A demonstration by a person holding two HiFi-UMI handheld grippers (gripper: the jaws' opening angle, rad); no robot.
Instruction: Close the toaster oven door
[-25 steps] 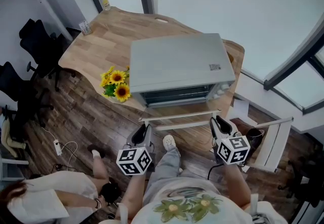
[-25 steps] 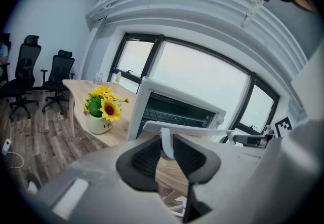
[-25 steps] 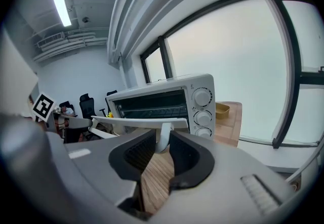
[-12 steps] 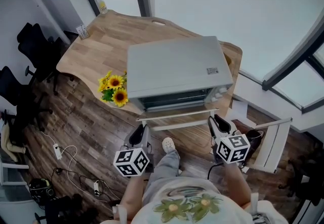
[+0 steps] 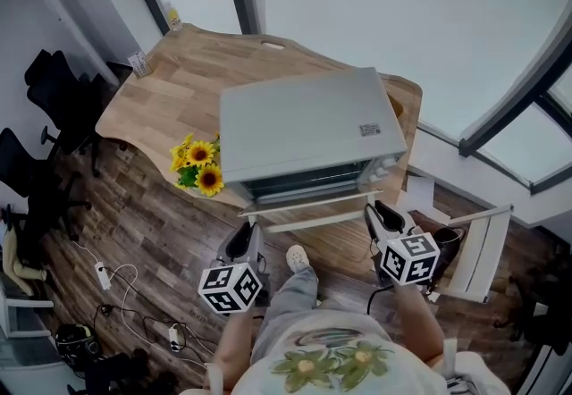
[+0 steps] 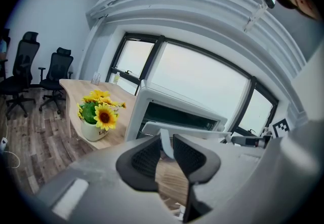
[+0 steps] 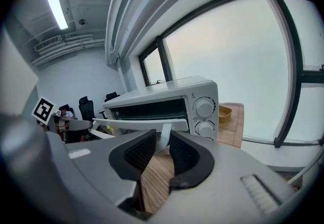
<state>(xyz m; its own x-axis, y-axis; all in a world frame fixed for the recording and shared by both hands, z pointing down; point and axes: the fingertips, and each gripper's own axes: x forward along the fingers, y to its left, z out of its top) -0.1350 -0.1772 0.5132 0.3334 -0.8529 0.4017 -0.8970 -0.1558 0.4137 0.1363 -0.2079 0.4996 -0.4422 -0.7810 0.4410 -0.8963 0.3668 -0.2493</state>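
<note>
We see a big wooden table (image 5: 170,89) by the window. On its near end sits the white toaster oven (image 5: 304,130), close to the edge. Its door (image 5: 304,202) is open and lies out flat toward us, over the floor (image 5: 134,223). A long white handle (image 5: 313,222) runs along the front of the door. A small pot of sunflowers (image 5: 198,166) stands on the table just beside the oven.

We hold 2 tongs. The left tongs (image 5: 247,231) are at the left end of the handle, and the right tongs (image 5: 376,211) are at the right end. Each pair is closed partway and squeezes a thin white leg of the handle between its pads. So both have hold of the handle, and the door is not lifted yet.

What could go wrong? We think a thin leg could slip out of the pads if we lift too fast. Then the door would drop back down. If 1 hand goes up quicker than the other, the door could twist. If we push too hard, the oven could slide on the table, or the door could bang shut.

What has changed? A moment ago a person in white was crouching on the floor at the lower left. Now that person is gone, and we see only cables (image 5: 105,275) there. The door and both tongs are where they were.
</note>
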